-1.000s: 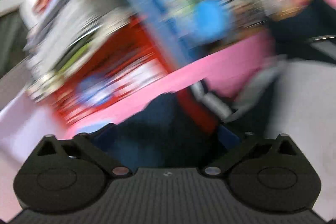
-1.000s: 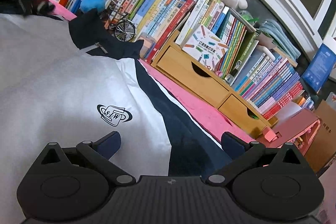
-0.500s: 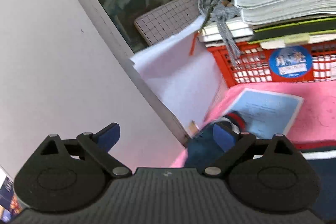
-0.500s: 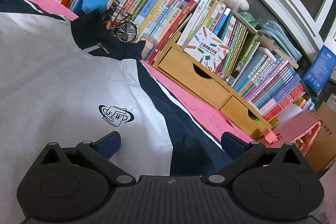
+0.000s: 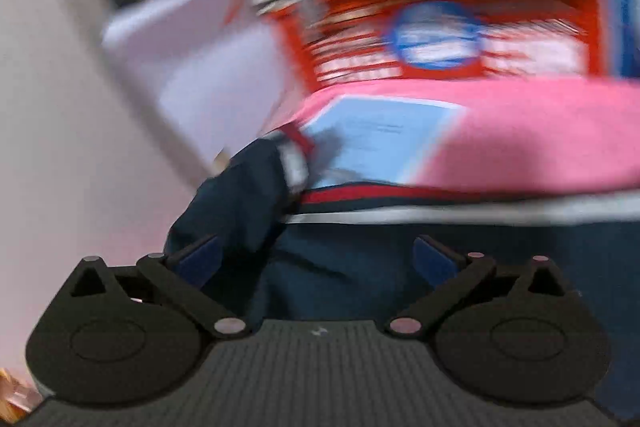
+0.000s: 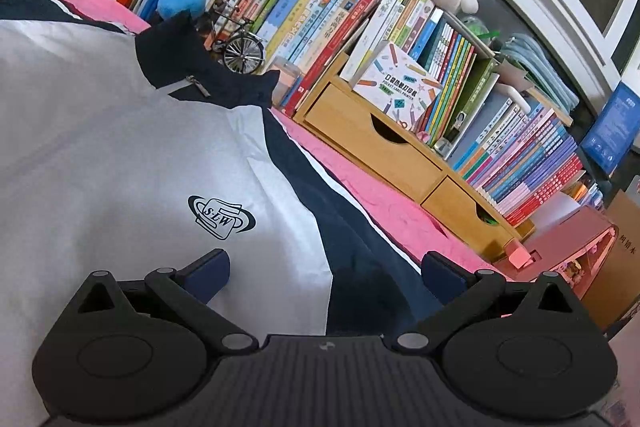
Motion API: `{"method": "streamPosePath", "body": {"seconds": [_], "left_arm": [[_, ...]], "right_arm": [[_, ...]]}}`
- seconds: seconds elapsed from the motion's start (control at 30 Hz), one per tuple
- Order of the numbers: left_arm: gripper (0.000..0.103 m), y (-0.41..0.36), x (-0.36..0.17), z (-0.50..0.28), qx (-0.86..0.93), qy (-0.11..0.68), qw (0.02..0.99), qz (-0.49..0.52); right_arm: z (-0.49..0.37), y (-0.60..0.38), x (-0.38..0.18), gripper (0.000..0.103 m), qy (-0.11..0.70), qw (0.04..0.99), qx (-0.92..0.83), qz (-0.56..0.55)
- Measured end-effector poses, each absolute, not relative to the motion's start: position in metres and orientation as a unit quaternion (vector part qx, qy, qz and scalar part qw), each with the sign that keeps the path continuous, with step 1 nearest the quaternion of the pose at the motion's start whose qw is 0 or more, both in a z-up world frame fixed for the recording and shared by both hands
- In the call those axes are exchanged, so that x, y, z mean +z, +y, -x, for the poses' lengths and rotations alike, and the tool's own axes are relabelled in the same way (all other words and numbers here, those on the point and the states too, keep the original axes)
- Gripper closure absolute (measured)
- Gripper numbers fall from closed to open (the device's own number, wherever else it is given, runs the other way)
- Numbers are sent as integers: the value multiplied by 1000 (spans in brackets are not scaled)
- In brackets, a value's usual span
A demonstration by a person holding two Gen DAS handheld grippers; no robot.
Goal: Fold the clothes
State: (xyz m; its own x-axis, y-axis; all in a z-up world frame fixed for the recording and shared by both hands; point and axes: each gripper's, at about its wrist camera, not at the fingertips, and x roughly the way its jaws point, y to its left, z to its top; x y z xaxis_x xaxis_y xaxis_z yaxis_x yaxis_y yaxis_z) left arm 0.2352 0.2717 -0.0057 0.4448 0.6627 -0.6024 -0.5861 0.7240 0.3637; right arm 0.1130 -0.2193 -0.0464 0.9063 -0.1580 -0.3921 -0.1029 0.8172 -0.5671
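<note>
Two wide claws, left claw [image 5: 316, 259], right claw [image 6: 326, 269] over jacket [image 6: 120, 155], books [image 6: 320, 11] beyond

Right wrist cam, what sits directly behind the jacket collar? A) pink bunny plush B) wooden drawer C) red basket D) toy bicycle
D: the toy bicycle stands just past the jacket collar, in front of the books.
</note>
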Motion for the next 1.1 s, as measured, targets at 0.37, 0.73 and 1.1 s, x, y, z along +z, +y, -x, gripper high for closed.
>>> {"method": "streamPosePath", "body": {"seconds": [0.37,0.73,1.1], "left_arm": [[1,268,13,-195,314,292,903,28],[0,111,20,-153,69,327,942,-43],[0,36,-22,-140,139,344,928,10]], "right_arm": [[-114,-219,-47,0,218,928,-16,302],[-114,-220,-47,0,217,928,-15,303],[-114,-220,-47,0,216,928,-16,303]]}}
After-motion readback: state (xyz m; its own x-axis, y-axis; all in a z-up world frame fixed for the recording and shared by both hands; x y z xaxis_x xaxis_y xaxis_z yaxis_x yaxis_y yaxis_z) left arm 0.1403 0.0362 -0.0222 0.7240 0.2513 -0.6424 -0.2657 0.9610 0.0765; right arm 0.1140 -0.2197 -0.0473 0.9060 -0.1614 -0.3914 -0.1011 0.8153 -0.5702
